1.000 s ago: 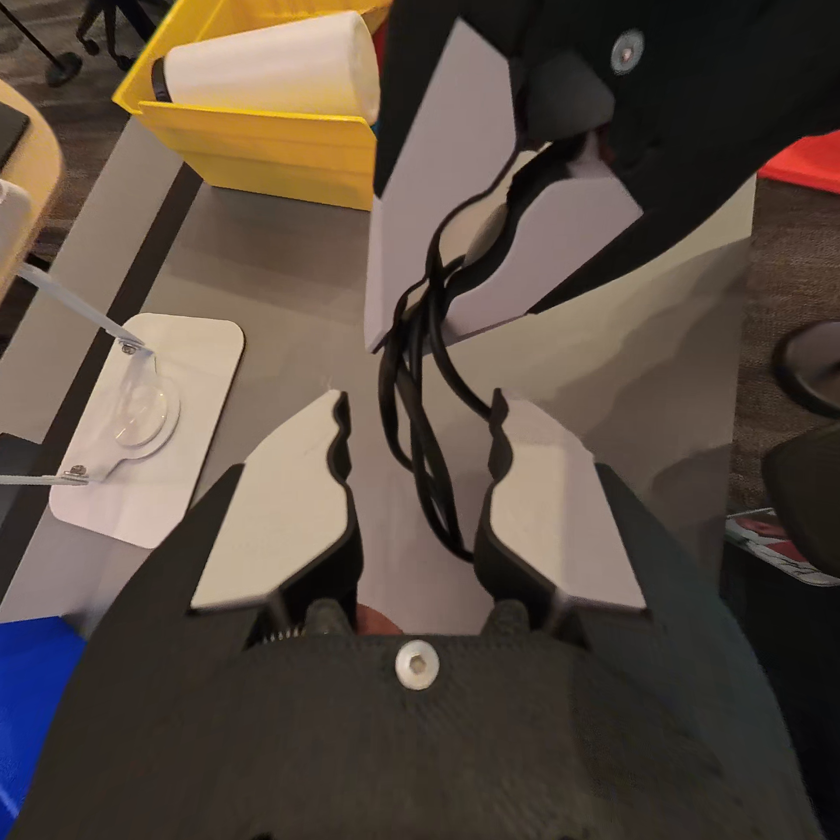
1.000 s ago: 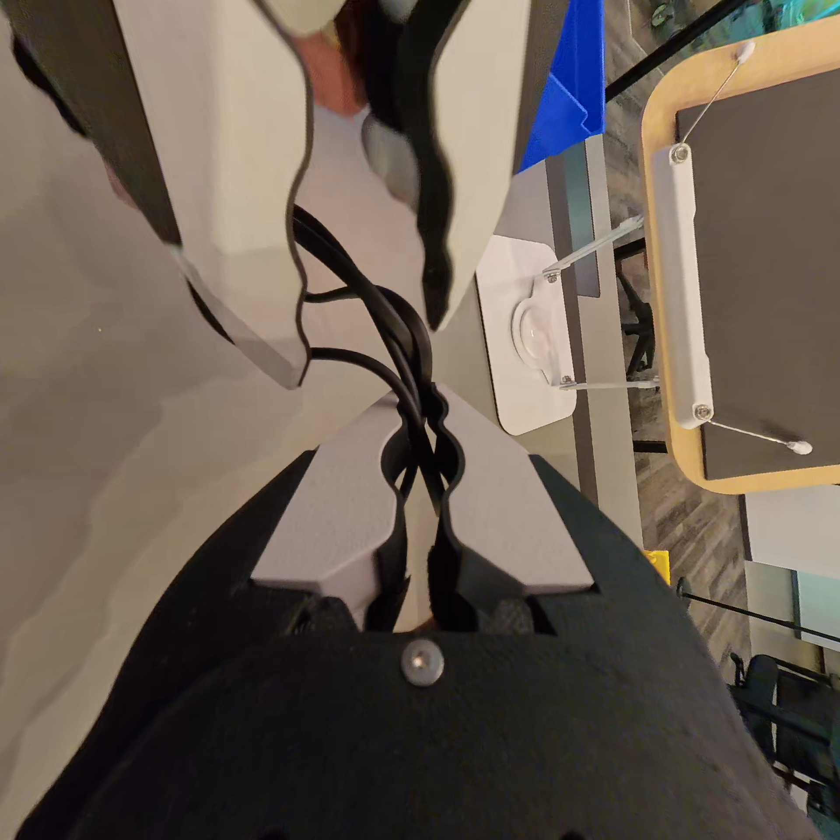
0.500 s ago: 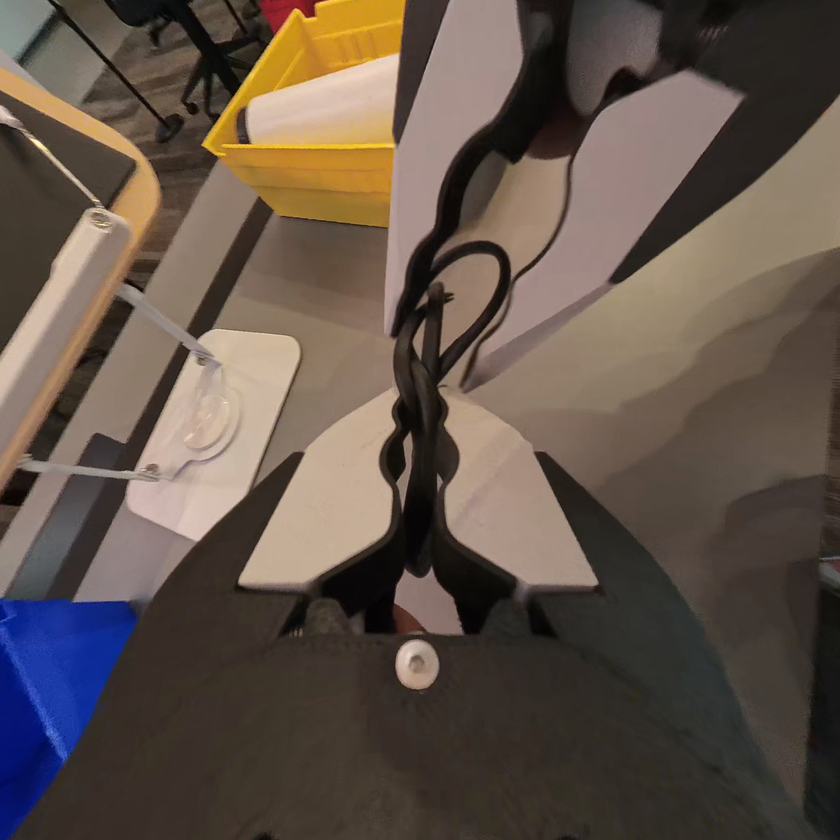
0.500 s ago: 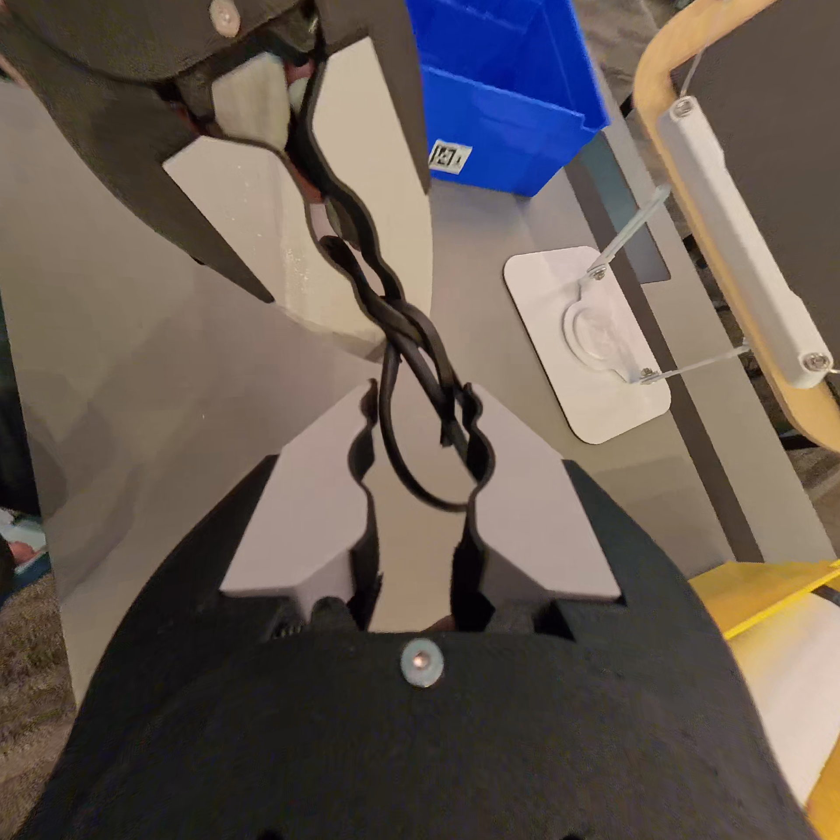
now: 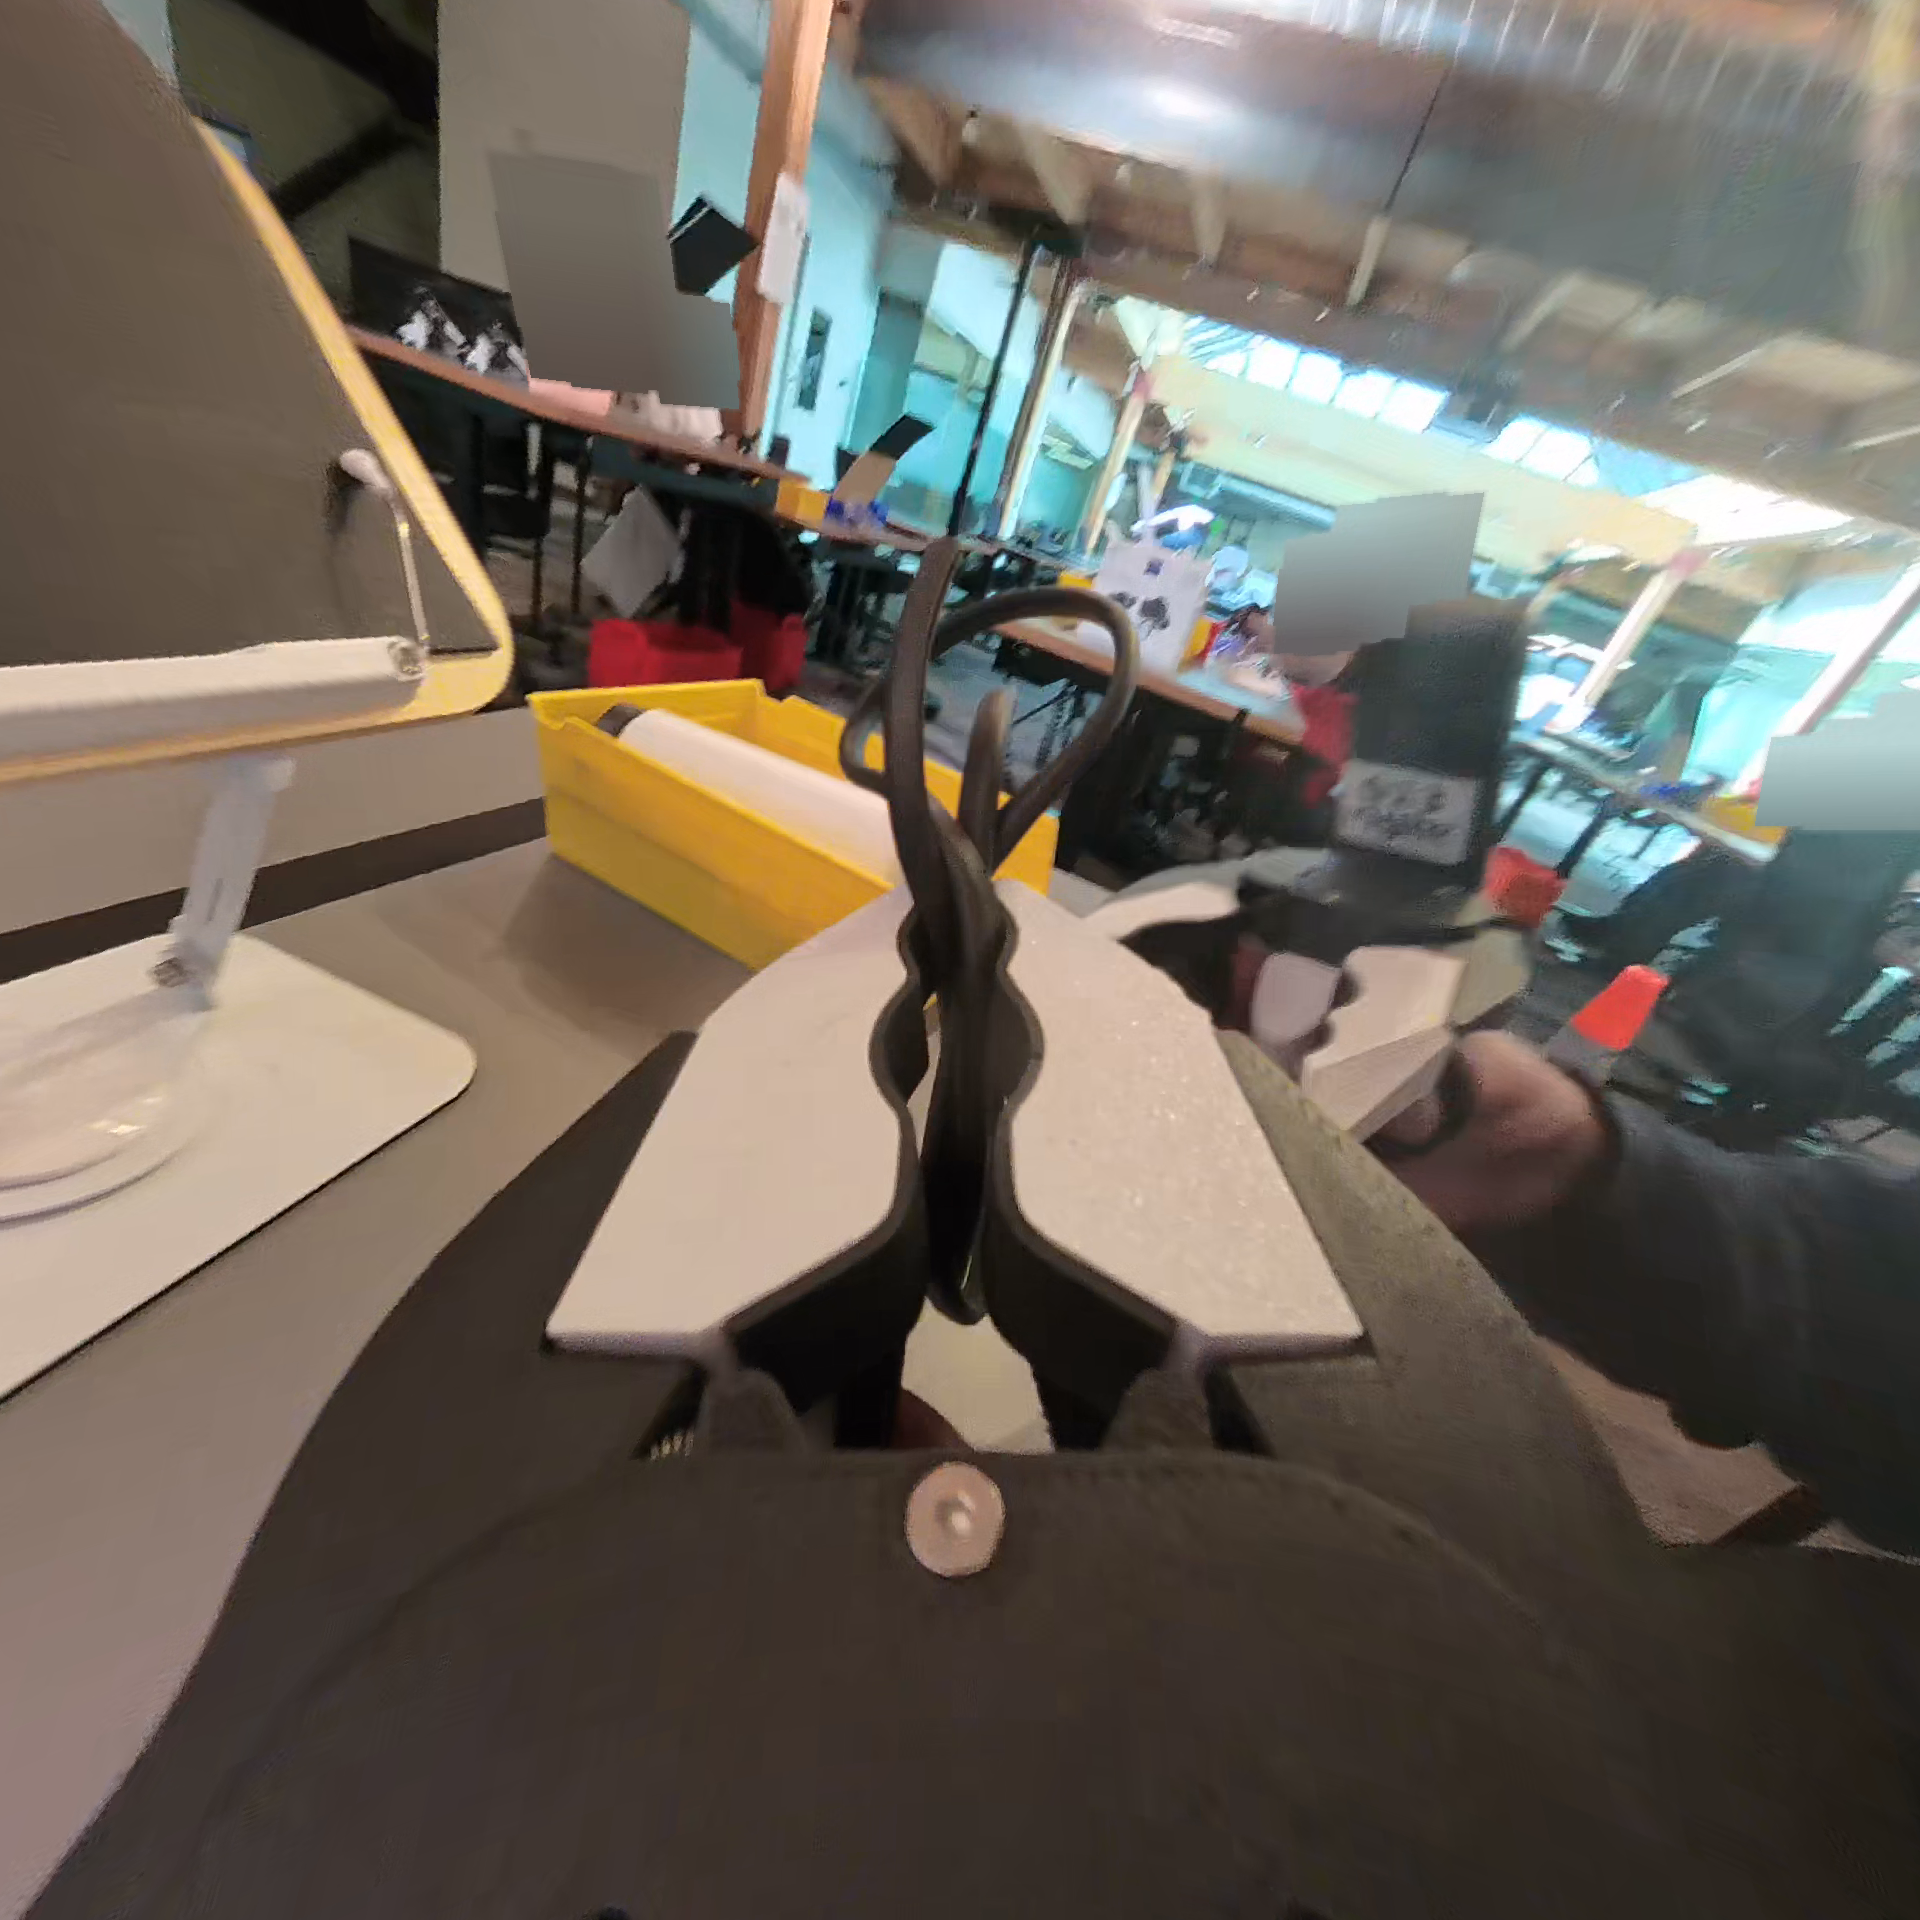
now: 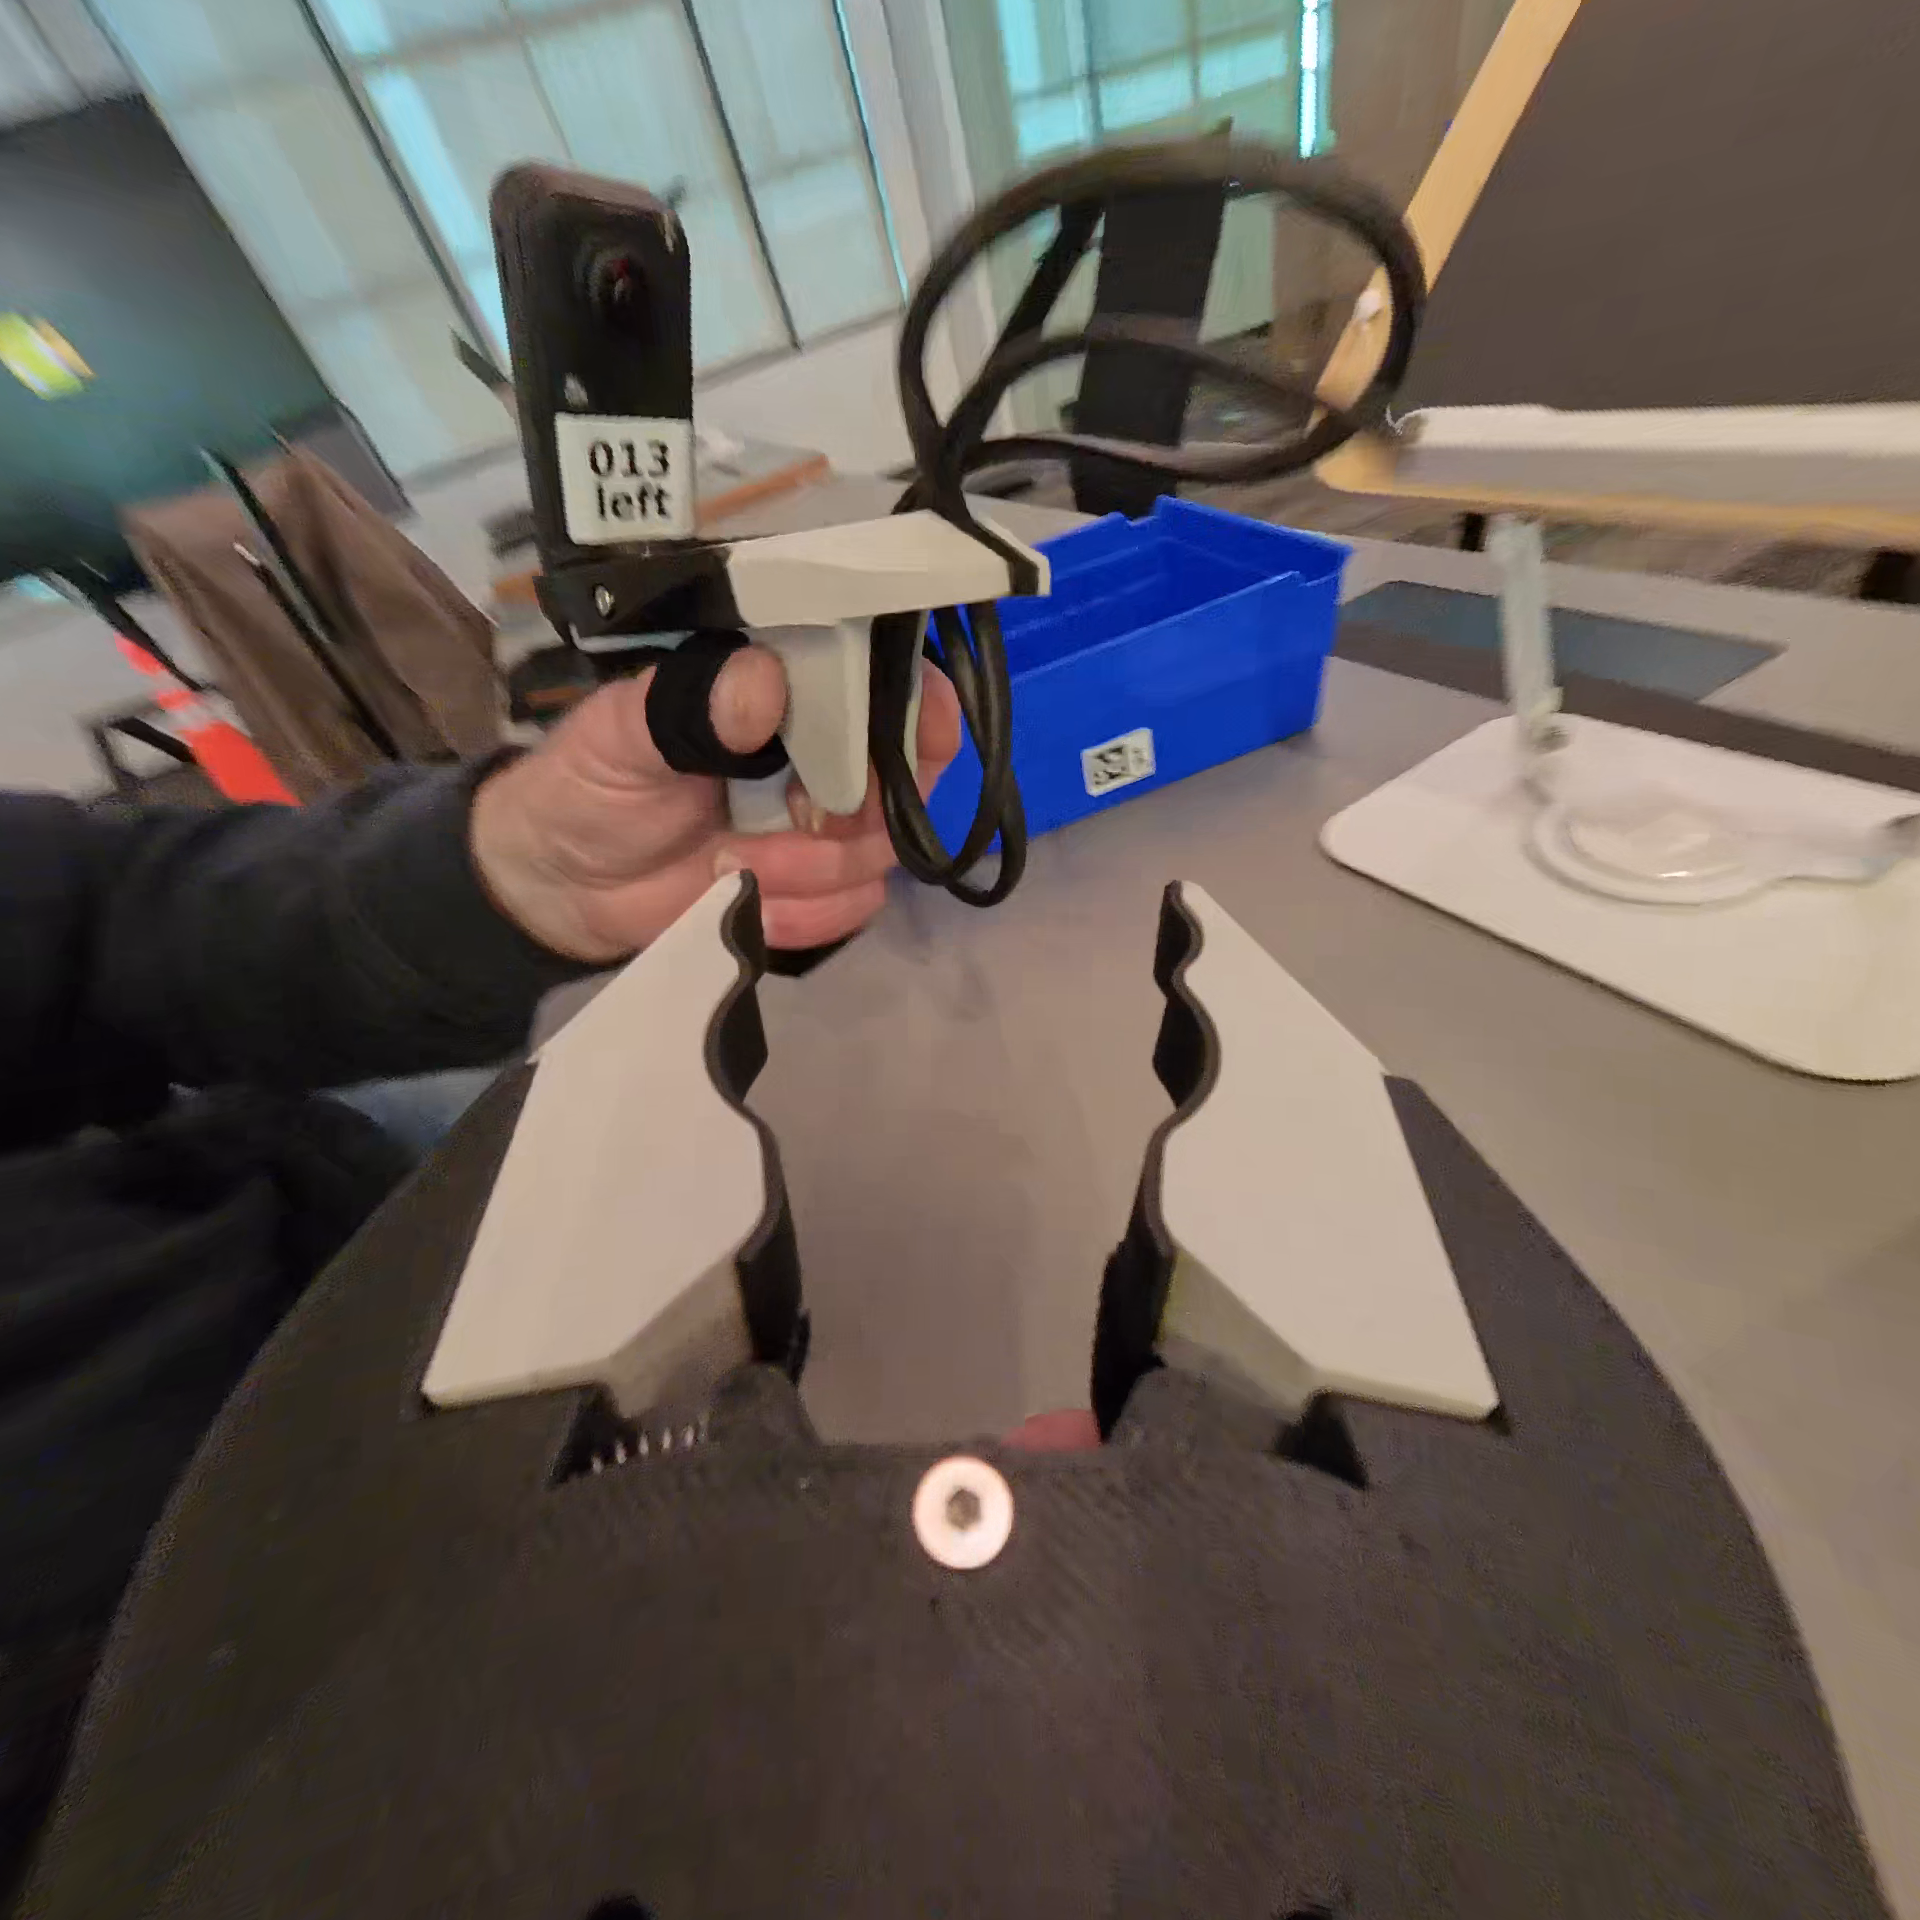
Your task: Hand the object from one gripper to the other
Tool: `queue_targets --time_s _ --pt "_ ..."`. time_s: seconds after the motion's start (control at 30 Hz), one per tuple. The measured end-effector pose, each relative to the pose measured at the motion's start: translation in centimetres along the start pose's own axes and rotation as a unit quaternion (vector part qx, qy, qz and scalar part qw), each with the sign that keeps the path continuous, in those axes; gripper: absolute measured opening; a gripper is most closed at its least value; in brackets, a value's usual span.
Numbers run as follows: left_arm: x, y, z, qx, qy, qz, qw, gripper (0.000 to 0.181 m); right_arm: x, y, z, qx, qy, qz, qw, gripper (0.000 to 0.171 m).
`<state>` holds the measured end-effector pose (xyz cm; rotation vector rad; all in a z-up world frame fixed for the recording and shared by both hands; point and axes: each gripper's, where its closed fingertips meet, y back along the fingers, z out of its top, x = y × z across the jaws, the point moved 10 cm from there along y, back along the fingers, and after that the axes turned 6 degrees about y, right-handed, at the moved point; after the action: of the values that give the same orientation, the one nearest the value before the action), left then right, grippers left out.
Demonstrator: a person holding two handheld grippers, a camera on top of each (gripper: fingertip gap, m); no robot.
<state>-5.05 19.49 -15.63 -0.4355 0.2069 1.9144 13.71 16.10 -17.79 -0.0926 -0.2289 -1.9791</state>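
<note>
A looped black cable (image 5: 961, 831) is clamped between the fingers of my left gripper (image 5: 958, 935), which is shut on it; loops stick out above the tips. In the right wrist view the left gripper (image 6: 1013, 566) is seen from the side, held by a hand (image 6: 665, 821), with the cable (image 6: 1143, 343) looping above and hanging below its fingers. My right gripper (image 6: 956, 904) is open and empty, drawn back over the grey table (image 6: 1455, 1195). It also shows in the left wrist view (image 5: 1340, 997) to the right, held by a hand.
A yellow bin (image 5: 717, 842) with a white roll (image 5: 769, 784) stands behind the left gripper. A blue bin (image 6: 1174, 665) sits behind the cable. A white stand base (image 6: 1621, 914) holding a wood-edged board (image 5: 208, 436) is on the table. Other tables and people are in the background. My hands' fingertips stand some 6 cm from each other.
My left gripper closed on the cable, my right gripper opened and let go, then pulled away. Both grippers tilted up from looking down at the table.
</note>
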Motion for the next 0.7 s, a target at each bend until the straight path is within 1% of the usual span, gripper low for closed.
queue_targets --time_s 0.07,0.13,0.2,0.23,0.33,0.4,0.5,0.6,0.7 --pt "-0.2 -0.1 0.1 -0.015 0.007 -0.025 1.000 0.006 -0.4 -1.3 -0.6 -0.018 -0.042 0.036 0.998 0.075" --pt "-0.5 -0.1 0.2 -0.028 0.009 -0.052 0.998 0.006 -0.9 -2.1 -0.6 -0.041 -0.071 0.066 0.994 0.072" --pt "-0.7 -0.1 0.3 -0.032 0.006 -0.070 0.997 0.007 -1.0 -2.7 -0.3 -0.075 -0.094 0.114 0.986 0.064" --pt "-0.8 -0.1 0.3 -0.032 0.003 -0.087 0.996 0.007 -1.1 -2.8 -0.2 -0.090 -0.105 0.143 0.980 0.057" --pt "-0.9 -0.2 0.4 -0.032 0.005 -0.128 0.991 0.007 -1.2 -3.3 0.0 -0.118 -0.146 0.226 0.956 0.046" --pt "-1.0 -0.3 0.5 -0.034 0.008 -0.160 0.986 0.008 -1.3 -3.6 -0.1 -0.124 -0.167 0.262 0.942 0.047" --pt "-1.2 -0.3 1.0 -0.034 0.000 -0.221 0.975 0.007 -1.1 -4.0 -0.3 -0.130 -0.206 0.311 0.919 0.058" --pt "-1.4 -0.4 1.5 -0.033 0.002 -0.280 0.959 0.007 -0.8 -4.2 0.1 -0.146 -0.205 0.342 0.905 0.058" --pt "-1.7 -0.6 1.8 -0.028 0.001 -0.322 0.946 0.008 -0.7 -4.5 0.5 -0.157 -0.206 0.373 0.891 0.054"
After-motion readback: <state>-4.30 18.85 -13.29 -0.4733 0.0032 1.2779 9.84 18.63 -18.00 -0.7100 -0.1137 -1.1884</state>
